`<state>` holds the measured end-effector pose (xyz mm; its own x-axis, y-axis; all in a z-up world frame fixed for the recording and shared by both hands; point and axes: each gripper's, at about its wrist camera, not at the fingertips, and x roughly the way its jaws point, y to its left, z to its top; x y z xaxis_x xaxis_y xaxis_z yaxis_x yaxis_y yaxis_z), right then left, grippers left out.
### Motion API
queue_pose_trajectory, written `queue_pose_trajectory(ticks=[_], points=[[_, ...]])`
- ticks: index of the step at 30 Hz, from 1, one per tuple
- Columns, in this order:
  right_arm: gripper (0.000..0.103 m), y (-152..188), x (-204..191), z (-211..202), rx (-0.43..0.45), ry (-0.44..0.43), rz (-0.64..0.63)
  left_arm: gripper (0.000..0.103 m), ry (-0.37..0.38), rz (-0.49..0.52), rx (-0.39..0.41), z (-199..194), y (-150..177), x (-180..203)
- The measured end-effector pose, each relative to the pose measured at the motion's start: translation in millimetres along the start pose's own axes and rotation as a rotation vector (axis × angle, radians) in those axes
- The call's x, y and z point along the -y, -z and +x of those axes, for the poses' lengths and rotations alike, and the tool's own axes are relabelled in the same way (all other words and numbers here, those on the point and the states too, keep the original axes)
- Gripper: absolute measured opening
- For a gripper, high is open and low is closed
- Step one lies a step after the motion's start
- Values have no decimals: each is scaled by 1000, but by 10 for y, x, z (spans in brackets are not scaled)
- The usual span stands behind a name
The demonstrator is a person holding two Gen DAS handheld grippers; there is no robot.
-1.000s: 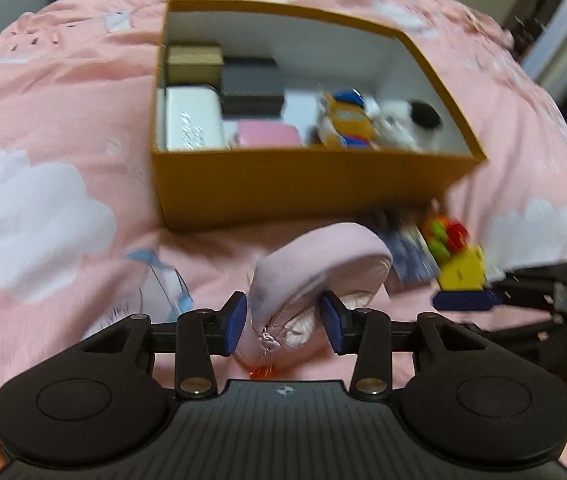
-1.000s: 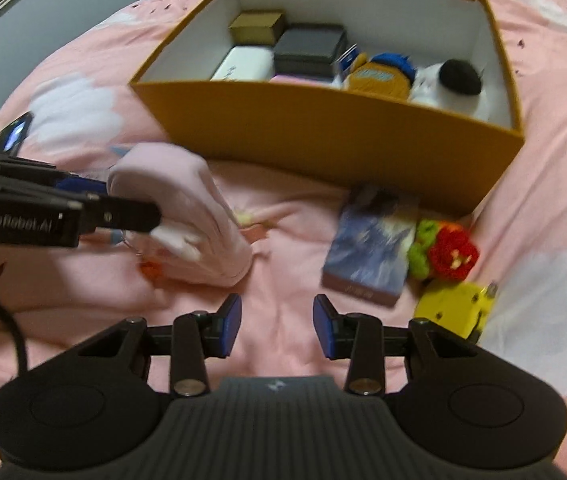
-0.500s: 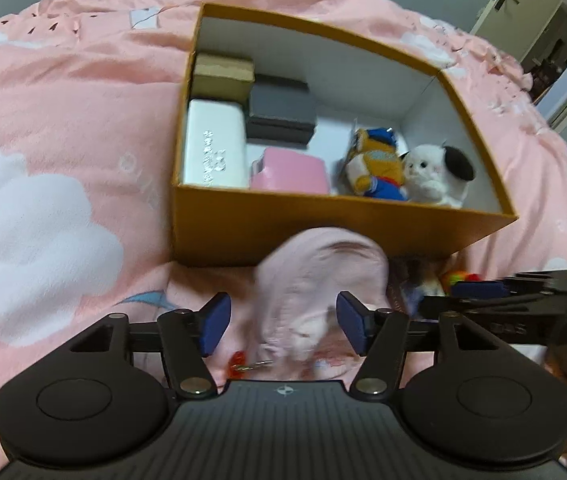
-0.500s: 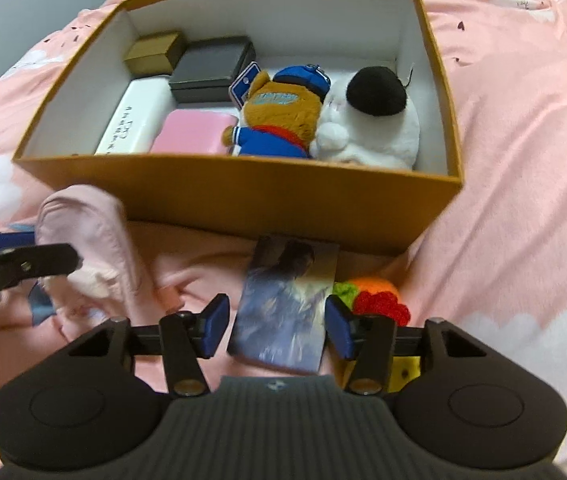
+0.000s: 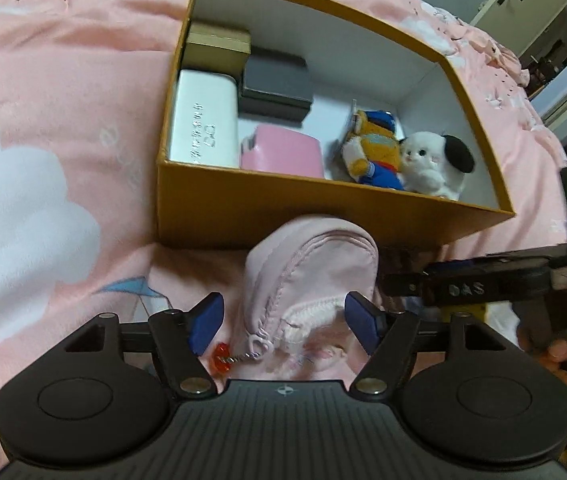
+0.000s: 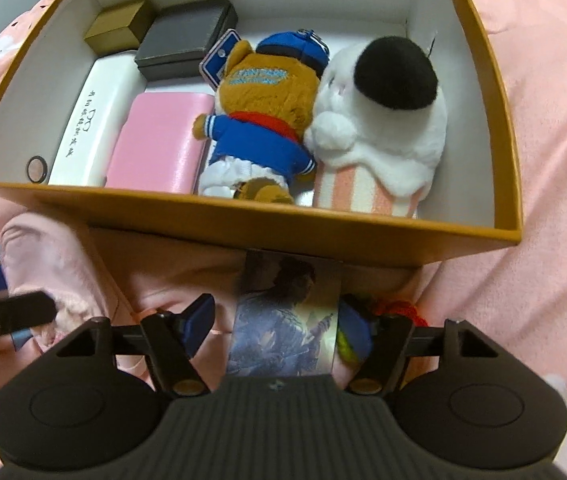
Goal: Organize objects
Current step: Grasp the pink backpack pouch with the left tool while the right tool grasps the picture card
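Note:
A soft pink zip pouch (image 5: 311, 272) lies on the pink bedspread just in front of the orange box (image 5: 323, 208). My left gripper (image 5: 285, 322) straddles it with its jaws opening, and both blue pads stand off the fabric. In the right wrist view a picture card (image 6: 287, 320) lies flat against the orange box (image 6: 243, 220). My right gripper (image 6: 277, 324) has the card between its fingers, jaws opening, and the left pad stands clear of it. The box holds a bear plush (image 6: 259, 120), a white plush (image 6: 383, 120) and several small cases.
My right gripper's finger (image 5: 463, 284) reaches in from the right beside the pouch, with a hand (image 5: 555, 348) behind it. A red and green knitted toy (image 6: 399, 308) lies right of the card. A red bead (image 5: 221, 362) hangs from the pouch's chain. A doorway (image 5: 543, 20) shows far right.
My left jaws, pressed on the pouch a second ago, have spread off it. My right gripper has moved up to the box and over the card, and its jaws have widened.

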<state>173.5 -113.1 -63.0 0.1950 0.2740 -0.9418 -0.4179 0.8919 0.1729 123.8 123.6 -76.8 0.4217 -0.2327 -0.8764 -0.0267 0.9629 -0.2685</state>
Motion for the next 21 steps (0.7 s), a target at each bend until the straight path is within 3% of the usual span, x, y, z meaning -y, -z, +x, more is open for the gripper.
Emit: queue_pose_trajectory(ticks=[2, 6, 8, 15, 17, 21], points=[[67, -30, 22, 45, -16, -1, 18, 81, 11, 18, -7, -54, 31, 48], [62, 12, 21, 97, -48, 4, 11, 78, -44, 73, -18, -18, 115, 109], [61, 7, 15, 95, -47, 6, 17, 64, -60, 42, -35, 53, 108, 66], [61, 70, -17, 22, -22, -28, 11, 52, -29, -21, -23, 145, 107, -35], [61, 101, -44, 1, -21, -45, 8, 41, -30, -37, -26, 160, 106, -61], [60, 170, -64, -54, -2, -50, 3, 28, -18, -70, -22, 107, 131, -89]])
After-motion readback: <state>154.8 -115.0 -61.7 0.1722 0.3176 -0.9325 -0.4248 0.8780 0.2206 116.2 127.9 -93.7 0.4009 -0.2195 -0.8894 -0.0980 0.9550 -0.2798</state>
